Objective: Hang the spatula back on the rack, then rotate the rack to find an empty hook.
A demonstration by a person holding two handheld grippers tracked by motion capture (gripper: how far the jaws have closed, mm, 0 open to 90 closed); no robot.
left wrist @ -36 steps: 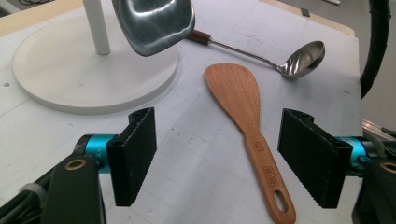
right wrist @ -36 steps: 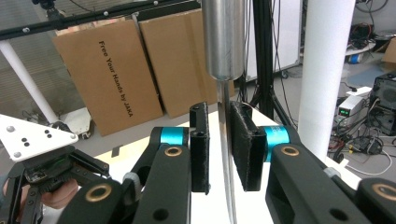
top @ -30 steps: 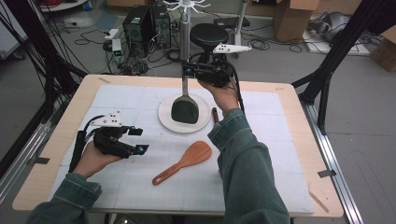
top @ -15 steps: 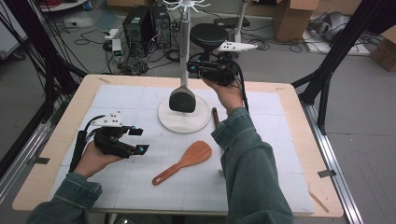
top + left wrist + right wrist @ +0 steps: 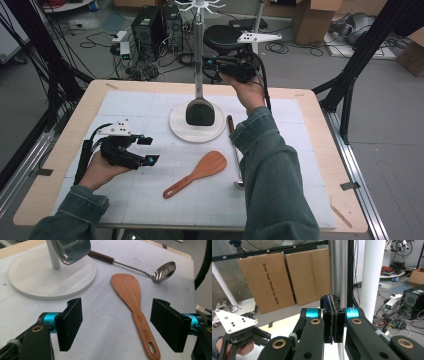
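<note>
Right tongs [image 5: 210, 64] upper centre of the high view, closed on the steel spatula [image 5: 200, 107] handle, jaws just been closing; blade hangs over the white stand base [image 5: 181, 131]. Left tongs [image 5: 148, 150] at lower left, jaws apart, nothing between them. Desk [image 5: 310, 150]: pale wood edge, white gridded mat; wooden spatula [image 5: 200, 172] and ladle [image 5: 234, 150] lie below the base. Behind: grey floor, PC towers [image 5: 157, 27], cables, cardboard boxes [image 5: 312, 12]

Right gripper [image 5: 209, 65] and spatula [image 5: 200, 111] higher; jaws just closing on its handle
</note>
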